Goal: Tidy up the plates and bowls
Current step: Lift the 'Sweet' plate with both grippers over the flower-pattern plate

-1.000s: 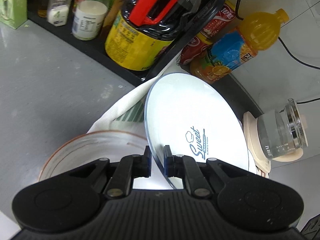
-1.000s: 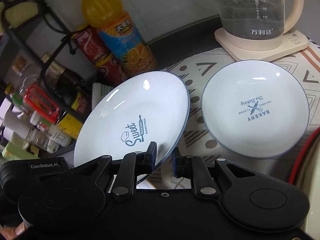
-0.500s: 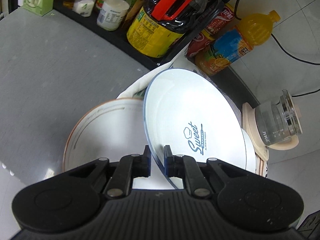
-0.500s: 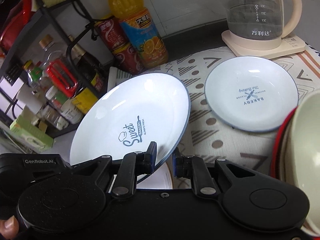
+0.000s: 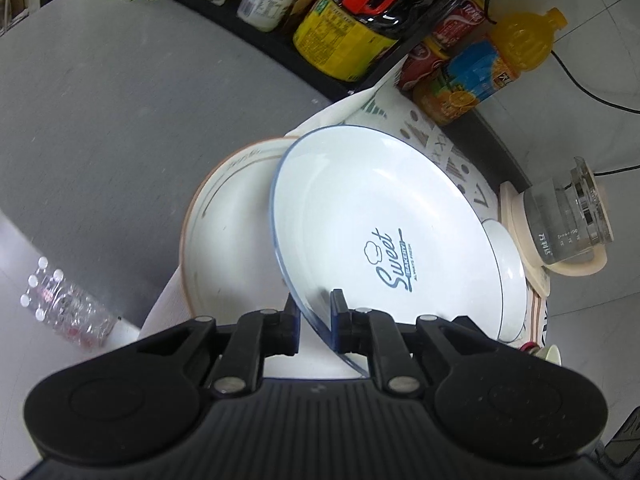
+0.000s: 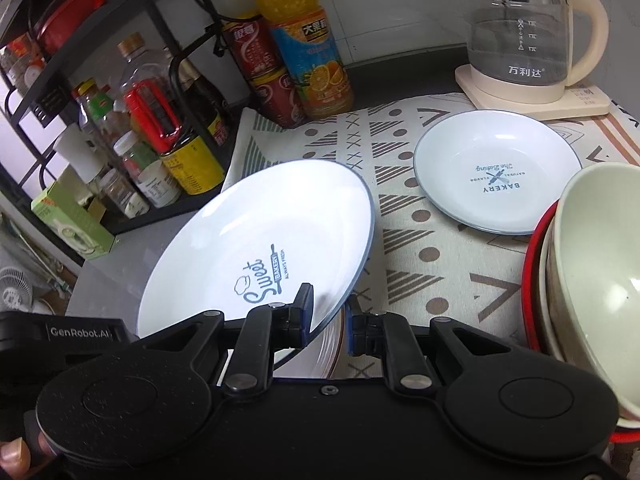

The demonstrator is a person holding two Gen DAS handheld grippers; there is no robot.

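A white blue-rimmed plate printed "Sweet" (image 5: 380, 216) is held tilted above the table, and both grippers grip its near rim. My left gripper (image 5: 314, 308) has the rim between its pads; its jaws are opening slightly but still touch the plate. My right gripper (image 6: 329, 308) is shut on the same plate (image 6: 260, 232) at its lower right edge. Under it lies a larger tan-rimmed plate (image 5: 224, 240). A small "Bakery" plate (image 6: 496, 172) rests flat on the patterned cloth (image 6: 424, 256). Stacked bowls (image 6: 596, 280) stand at the right, the lowest red-rimmed.
A black rack (image 6: 168, 52) of sauce bottles and jars lines the left. An orange juice bottle (image 6: 308, 56) and red cans (image 6: 260, 68) stand at the back. A glass kettle (image 6: 520, 36) sits on its base behind the small plate. Grey floor (image 5: 100, 100) lies below the table.
Both grippers carried the "Sweet" plate back toward the near side, over the tan-rimmed plate, which now shows more. The stacked bowls came into the right wrist view. The left jaws stand slightly wider.
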